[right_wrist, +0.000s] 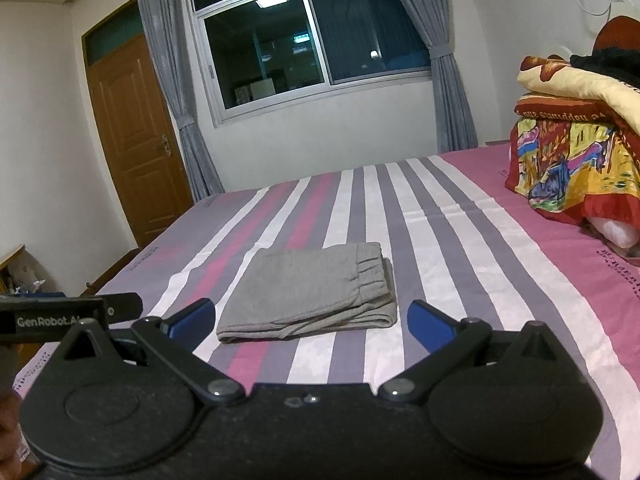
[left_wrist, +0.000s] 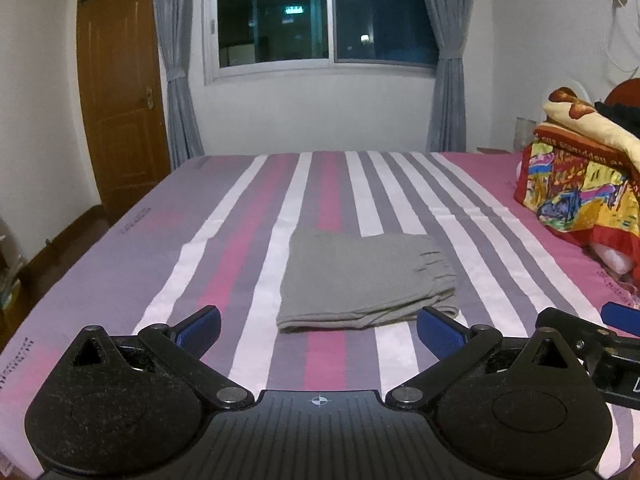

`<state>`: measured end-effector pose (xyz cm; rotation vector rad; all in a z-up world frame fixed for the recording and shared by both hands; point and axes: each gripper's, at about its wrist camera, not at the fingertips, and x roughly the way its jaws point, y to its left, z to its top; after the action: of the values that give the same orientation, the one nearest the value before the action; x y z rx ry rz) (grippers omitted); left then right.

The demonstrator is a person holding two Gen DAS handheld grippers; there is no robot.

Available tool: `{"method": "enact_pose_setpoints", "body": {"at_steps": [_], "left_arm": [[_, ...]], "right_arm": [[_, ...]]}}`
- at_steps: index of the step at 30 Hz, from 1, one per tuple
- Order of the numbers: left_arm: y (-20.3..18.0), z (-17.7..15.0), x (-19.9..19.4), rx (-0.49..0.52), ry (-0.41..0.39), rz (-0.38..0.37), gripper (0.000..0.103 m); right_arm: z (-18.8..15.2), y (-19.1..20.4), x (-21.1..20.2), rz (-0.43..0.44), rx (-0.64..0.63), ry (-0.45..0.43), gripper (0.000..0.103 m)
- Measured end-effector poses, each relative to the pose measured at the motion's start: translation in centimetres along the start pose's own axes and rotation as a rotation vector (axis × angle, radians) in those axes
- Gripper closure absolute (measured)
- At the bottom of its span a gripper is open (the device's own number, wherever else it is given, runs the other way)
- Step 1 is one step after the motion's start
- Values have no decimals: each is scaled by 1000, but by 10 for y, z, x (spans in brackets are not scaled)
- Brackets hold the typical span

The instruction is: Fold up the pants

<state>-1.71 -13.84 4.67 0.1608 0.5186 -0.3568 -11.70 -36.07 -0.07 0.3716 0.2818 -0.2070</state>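
Observation:
Grey pants lie folded into a compact rectangle on the striped bed, waistband toward the right. In the right wrist view the same pants sit just beyond the fingers. My left gripper is open, held back from the near edge of the pants, with nothing between its blue pads. My right gripper is also open and empty, hovering short of the folded stack. The right gripper's blue tip shows at the far right of the left wrist view.
A pile of colourful folded blankets sits on the right side of the bed. A wooden door, curtains and a dark window stand behind. The left gripper's body shows at the left of the right wrist view.

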Motion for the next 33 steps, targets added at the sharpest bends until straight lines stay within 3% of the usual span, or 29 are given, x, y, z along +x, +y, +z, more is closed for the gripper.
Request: {"method": "enact_pose_setpoints", "body": {"at_steps": [33], "left_arm": [[-1,-1,31,-4,42,14,0]], "right_arm": [[6,5,18,-20,-36,16,0]]}}
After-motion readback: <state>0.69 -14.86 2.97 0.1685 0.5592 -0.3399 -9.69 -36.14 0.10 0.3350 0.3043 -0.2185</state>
